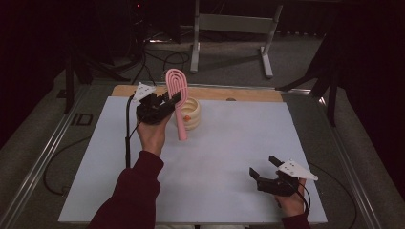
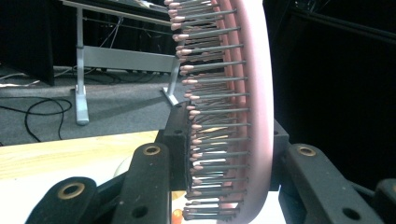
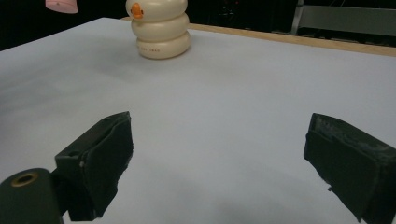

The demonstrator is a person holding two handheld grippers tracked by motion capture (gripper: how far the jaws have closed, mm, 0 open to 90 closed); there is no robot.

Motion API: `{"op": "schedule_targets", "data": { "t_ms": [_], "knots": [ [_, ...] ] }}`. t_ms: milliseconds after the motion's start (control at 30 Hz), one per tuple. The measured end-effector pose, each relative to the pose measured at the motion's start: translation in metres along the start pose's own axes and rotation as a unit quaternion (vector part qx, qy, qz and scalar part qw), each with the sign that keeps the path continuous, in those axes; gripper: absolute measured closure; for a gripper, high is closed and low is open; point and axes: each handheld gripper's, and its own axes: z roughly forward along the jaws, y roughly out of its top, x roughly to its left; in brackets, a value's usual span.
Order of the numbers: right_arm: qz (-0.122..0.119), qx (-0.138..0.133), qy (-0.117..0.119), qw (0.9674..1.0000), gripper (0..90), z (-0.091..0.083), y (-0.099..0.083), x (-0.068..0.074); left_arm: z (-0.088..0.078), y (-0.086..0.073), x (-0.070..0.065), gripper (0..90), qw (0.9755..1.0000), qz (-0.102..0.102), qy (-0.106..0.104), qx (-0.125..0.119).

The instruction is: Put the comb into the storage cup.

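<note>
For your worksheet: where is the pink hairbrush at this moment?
In the high view the pink hairbrush stands upright at the far left of the table, clamped in the left gripper, just in front of the cream holder.

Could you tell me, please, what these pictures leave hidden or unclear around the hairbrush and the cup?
- Pink hairbrush: in the left gripper view its top and handle are cut off by the frame edges.
- Cream ribbed cup: its inside is too small to read in the high view; the right gripper view crops its rim.
- Left gripper: pads hidden behind the bristles.

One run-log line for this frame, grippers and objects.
left gripper: shut on pink hairbrush, lifted beside cream duck cup | right gripper: open, empty, over white table near front edge
</note>
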Motion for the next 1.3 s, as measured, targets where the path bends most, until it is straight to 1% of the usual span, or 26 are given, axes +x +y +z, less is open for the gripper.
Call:
{"op": "schedule_targets", "data": {
  "t_ms": [100,233,333,400,533,667,733,867,1067,1133,1300],
  "knots": [
    [0.006,0.0,0.002,1.0,8.1,0.0,0.0,-0.002,0.002,0.004,0.0,66.0,1.0,0.007,0.002,0.0],
    [0.006,-0.002,0.001,1.0,8.1,0.0,0.0,-0.003,0.003,0.01,0.0,66.0,0.9999,0.013,0.005,-0.001],
    [0.005,0.001,0.002,1.0,8.2,0.002,0.0,-0.002,0.005,0.014,0.001,66.0,0.9998,0.021,0.004,-0.002],
    [0.005,0.003,0.003,1.0,8.2,0.002,0.0,-0.001,0.005,0.016,0.003,66.0,0.9998,0.022,0.003,-0.002],
    [0.006,0.003,0.004,1.0,8.1,0.002,0.0,-0.001,0.008,0.019,0.005,65.9,0.9996,0.026,0.009,-0.002],
    [0.007,0.004,0.003,1.0,8.2,0.0,-0.001,-0.002,0.01,0.022,0.009,66.0,0.9996,0.024,0.015,-0.005],
    [0.009,0.003,0.005,0.9999,8.9,0.0,-0.001,-0.003,0.011,0.023,0.01,65.9,0.9996,0.024,0.016,-0.007],
    [0.011,0.003,0.004,0.9999,8.9,-0.002,-0.002,-0.004,0.013,0.024,0.012,65.9,0.9995,0.026,0.017,-0.008],
    [0.013,-0.001,0.003,0.9999,8.9,-0.002,-0.002,-0.005,0.016,0.027,0.012,65.9,0.9991,0.037,0.02,-0.004],
    [0.011,0.002,0.003,0.9999,8.8,-0.002,-0.002,-0.004,0.017,0.028,0.012,65.9,0.999,0.038,0.021,-0.006],
    [0.012,-0.002,0.003,0.9999,8.8,-0.003,-0.001,-0.005,0.021,0.031,0.012,65.9,0.9987,0.043,0.025,-0.003]
  ]
}}
